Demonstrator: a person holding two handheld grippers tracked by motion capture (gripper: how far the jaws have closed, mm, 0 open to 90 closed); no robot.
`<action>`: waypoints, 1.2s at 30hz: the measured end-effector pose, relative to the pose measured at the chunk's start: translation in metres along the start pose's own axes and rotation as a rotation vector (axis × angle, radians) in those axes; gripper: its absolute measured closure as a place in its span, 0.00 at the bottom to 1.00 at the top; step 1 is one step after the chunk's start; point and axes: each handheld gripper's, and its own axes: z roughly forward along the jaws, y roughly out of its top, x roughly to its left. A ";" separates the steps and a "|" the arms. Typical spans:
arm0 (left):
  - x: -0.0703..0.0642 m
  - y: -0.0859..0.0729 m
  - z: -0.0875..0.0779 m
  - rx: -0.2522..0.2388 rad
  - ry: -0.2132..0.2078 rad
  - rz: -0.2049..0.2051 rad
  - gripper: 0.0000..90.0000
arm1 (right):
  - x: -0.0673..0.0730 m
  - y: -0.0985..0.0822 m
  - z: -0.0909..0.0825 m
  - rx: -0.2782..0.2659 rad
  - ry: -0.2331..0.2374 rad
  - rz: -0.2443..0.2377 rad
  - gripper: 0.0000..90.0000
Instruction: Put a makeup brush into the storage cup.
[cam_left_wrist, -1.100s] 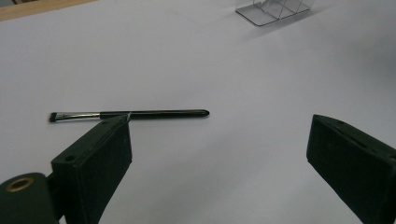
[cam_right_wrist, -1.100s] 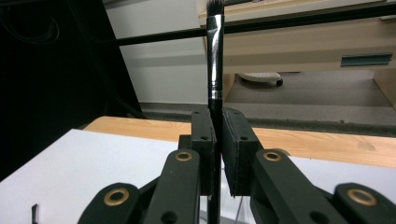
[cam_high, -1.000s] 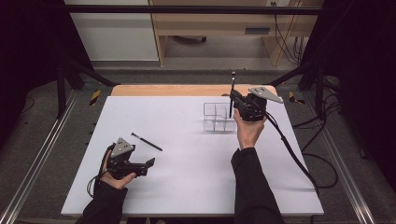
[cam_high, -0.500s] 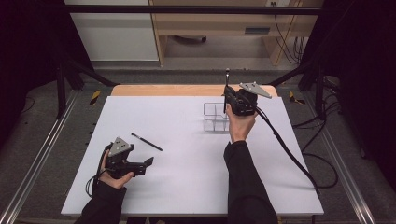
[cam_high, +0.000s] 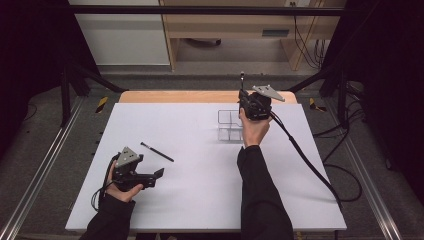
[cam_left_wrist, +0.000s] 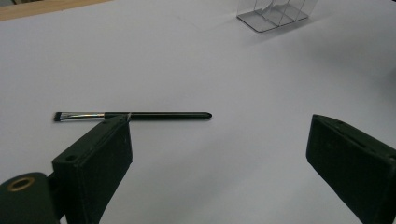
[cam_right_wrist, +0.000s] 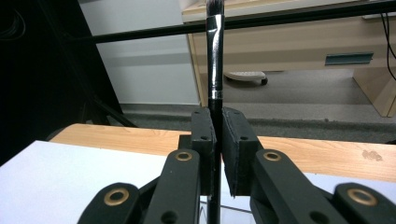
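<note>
Since the earlier frames the right gripper (cam_high: 242, 95) had shifted left along the upper middle of the high view, from the right side of the clear organiser (cam_high: 230, 125) to a spot above its right rear corner. The left gripper (cam_high: 159, 175) had kept its place at the lower left, and the loose brush (cam_high: 157, 152) beside it lay where it had been.

The right gripper's fingers (cam_right_wrist: 204, 154) were clenched on an upright brush (cam_right_wrist: 215, 70), its handle pinched between the pads in the centre of the right gripper view and its bristle end rising out of the top of that frame; in the high view that brush (cam_high: 242, 82) stood above the gripper. The left gripper's fingers (cam_left_wrist: 98, 163) stood released and wide apart at the bottom of the left gripper view, with the loose brush (cam_left_wrist: 154, 115) lying flat on the white counter (cam_left_wrist: 224, 70) just beyond the left finger.

Counted: two brushes, one held and one lying; one clear organiser (cam_left_wrist: 273, 14) with dividers, at the top right of the left gripper view; two grippers.
</note>
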 end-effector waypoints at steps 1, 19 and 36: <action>0.000 0.000 0.000 0.000 0.000 0.000 0.07 | 0.000 0.000 0.001 0.000 0.001 0.002 0.94; 0.001 0.000 -0.001 -0.001 -0.002 -0.001 0.07 | 0.002 -0.016 0.016 0.024 0.002 -0.012 0.94; 0.001 0.000 0.000 -0.001 0.001 -0.002 0.07 | 0.001 -0.042 0.022 0.086 0.001 -0.012 0.94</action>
